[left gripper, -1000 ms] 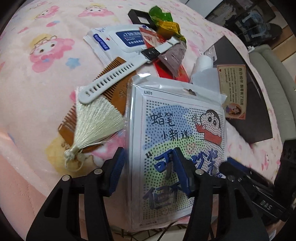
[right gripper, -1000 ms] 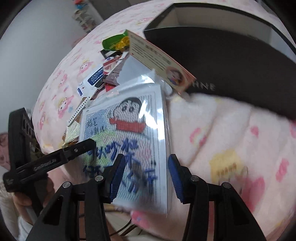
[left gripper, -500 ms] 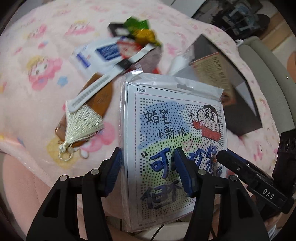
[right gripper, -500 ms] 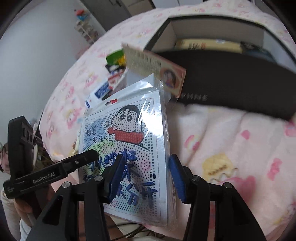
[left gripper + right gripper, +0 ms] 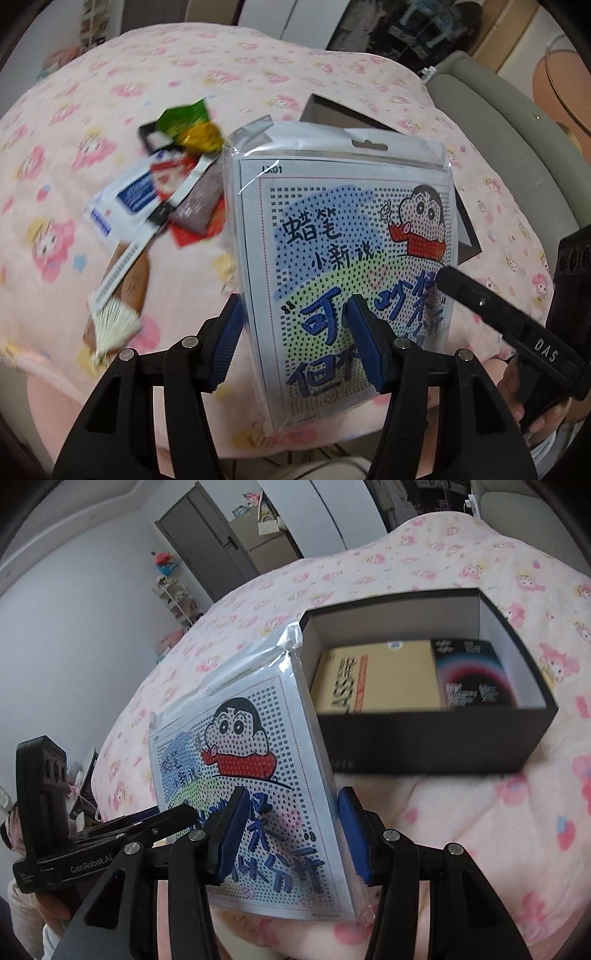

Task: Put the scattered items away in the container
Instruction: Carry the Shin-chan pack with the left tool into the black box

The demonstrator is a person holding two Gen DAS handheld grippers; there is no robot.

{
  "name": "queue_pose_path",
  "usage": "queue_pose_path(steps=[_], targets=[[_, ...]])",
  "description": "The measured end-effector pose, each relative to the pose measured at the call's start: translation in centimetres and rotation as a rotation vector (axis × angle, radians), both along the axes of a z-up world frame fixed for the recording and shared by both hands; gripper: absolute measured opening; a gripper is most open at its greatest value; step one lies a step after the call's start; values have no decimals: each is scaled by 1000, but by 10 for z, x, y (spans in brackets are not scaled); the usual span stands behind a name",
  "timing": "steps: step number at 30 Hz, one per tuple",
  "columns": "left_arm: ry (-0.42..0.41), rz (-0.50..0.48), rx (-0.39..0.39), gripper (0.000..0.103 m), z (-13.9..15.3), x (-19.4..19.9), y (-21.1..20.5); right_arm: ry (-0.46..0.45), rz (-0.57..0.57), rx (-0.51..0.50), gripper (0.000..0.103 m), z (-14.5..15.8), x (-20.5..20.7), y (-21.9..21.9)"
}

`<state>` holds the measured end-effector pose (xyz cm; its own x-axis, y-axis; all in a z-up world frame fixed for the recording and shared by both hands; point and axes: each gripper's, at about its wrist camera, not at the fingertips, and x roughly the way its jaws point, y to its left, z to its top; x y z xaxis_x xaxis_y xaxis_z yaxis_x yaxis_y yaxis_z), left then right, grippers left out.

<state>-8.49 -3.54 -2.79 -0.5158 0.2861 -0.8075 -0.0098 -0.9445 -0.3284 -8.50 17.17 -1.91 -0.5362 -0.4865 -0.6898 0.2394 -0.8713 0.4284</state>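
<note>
- The left gripper (image 5: 295, 347) and the right gripper (image 5: 291, 830) both clamp the bottom edge of one flat cartoon packet (image 5: 343, 251), blue pads pressed on its front and back faces; the jaws stand at a middling gap, filled by the packet's thickness.
- Compared with a second ago, the packet has been lifted clear of the pink blanket (image 5: 92, 92) and stands nearly upright. Earlier it lay against the blanket beside the black box (image 5: 436, 738); now its top corner overlaps the box's near left corner in the right wrist view.
- The box's inside, mostly hidden from the right wrist a second ago, is now open to view (the camera looks down into it).
- The small card that leaned just behind the packet before cannot be found in either current view.
- Counts, largest first: one black box on the blanket, to the right of the packet; one cartoon packet, held; two flat items lying inside the box, a yellow one (image 5: 376, 675) on the left and a dark one (image 5: 469, 672) touching it on the right.
- Left of the packet, a loose pile lies on the blanket: one white wipes pack (image 5: 125, 199), one white strap (image 5: 155, 229), one brown comb (image 5: 133, 284) under the strap's lower end, one pale tassel (image 5: 114, 321) on the comb, one green and gold wrapper (image 5: 188, 125) at the far end. The red and dark pieces between them are too blurred to count.
</note>
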Motion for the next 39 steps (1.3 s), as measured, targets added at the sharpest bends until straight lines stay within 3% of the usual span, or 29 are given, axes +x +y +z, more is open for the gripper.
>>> queue_pose_path(steps=[8,12,15,17,20,26,31,35,39], targets=[[43,20,-25,58,20,-70,40,128,28,28,47,37,-72,33],[34,25,39,58,22,-101,48,177,48,23,47,47,-98,48],[15,14,34,58,17,-120,58,144,7,-35,47,38,-115,64],[-6,7,63,58,12,-137,61,139,-10,-39,47,34,-124,69],[4,2,43,58,11,-154,68,125,-41,-32,47,27,-136,76],[-34,15,-60,58,0,-186,82,38,-81,-16,47,-5,-162,79],[-103,26,-131,58,-23,-200,90,-57,-82,82,47,-40,-171,63],[-136,11,-187,57,-33,-206,96,-120,-70,67,47,-57,-175,64],[-165,-9,-240,63,-39,-213,102,-160,-52,67,47,-67,-178,64]])
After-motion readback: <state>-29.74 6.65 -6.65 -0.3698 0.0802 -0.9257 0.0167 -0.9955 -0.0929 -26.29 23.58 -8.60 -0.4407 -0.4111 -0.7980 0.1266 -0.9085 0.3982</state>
